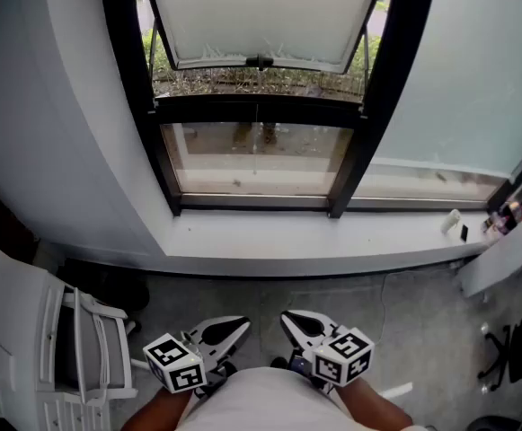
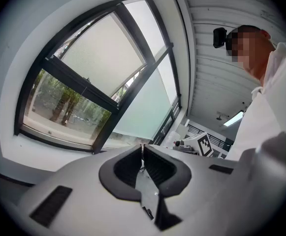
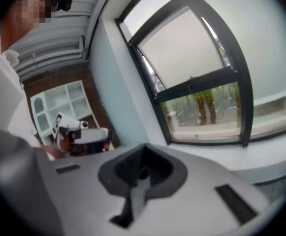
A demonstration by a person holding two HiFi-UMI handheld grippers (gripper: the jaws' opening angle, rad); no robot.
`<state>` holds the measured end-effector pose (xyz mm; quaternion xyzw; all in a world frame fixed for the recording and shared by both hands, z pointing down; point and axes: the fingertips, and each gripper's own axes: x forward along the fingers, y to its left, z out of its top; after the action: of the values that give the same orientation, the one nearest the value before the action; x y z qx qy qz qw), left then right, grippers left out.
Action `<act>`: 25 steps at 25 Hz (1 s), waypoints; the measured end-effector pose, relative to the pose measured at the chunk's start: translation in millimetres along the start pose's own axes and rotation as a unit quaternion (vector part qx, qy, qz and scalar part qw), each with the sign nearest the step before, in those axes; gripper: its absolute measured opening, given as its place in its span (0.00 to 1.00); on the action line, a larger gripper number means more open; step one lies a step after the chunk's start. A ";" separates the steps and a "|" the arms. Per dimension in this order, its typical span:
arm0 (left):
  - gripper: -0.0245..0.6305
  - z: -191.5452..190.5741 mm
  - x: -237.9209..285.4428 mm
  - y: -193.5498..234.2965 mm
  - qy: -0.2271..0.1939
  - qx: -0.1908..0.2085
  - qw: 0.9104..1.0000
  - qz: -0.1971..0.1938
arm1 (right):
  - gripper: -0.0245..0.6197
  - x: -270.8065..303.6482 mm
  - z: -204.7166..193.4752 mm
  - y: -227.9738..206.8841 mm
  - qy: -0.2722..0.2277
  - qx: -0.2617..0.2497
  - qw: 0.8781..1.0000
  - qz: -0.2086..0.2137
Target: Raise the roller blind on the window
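Roller blind (image 1: pixel 252 12) fills the upper centre of the frame, its lower edge above the clear pane. Left gripper (image 1: pixel 240 326) and right gripper (image 1: pixel 289 318) sit at the bottom edge, jaws pressed together, empty. Open floor (image 1: pixel 332 290) and the window sill (image 1: pixel 314 233) lie between.

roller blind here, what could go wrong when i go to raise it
1. The left gripper and right gripper are shut, low by the body; reaching unopened would only knock the roller blind.
2. The only grab point I see is a small dark tab at its lower edge; jaws may slip off.
3. The deep window sill forces a long reach.
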<state>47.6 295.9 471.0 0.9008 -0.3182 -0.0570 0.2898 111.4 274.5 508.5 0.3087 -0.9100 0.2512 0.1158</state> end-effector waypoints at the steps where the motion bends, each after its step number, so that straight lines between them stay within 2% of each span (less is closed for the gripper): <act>1: 0.09 0.3 -1.3 2.1 -0.001 0.002 1.000 0.000 | 0.07 1.4 0.4 0.7 0.000 -0.001 1.000 0.000; 14: 0.09 4.7 -35.4 22.5 0.001 0.006 1.000 0.007 | 0.07 28.3 -6.2 25.4 0.007 0.001 1.000 -0.003; 19: 0.09 5.4 -56.9 35.8 0.010 0.003 1.000 0.014 | 0.07 44.3 -2.0 43.0 -0.022 0.035 0.999 0.019; 25: 0.09 1.2 -74.9 49.2 0.028 0.002 1.000 0.011 | 0.08 60.9 -1.6 47.4 -0.035 0.042 0.999 0.005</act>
<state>-38.6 309.8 491.4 0.8990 -0.3204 -0.0282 0.2974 34.4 277.0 513.9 0.3169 -0.9039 0.2785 0.0700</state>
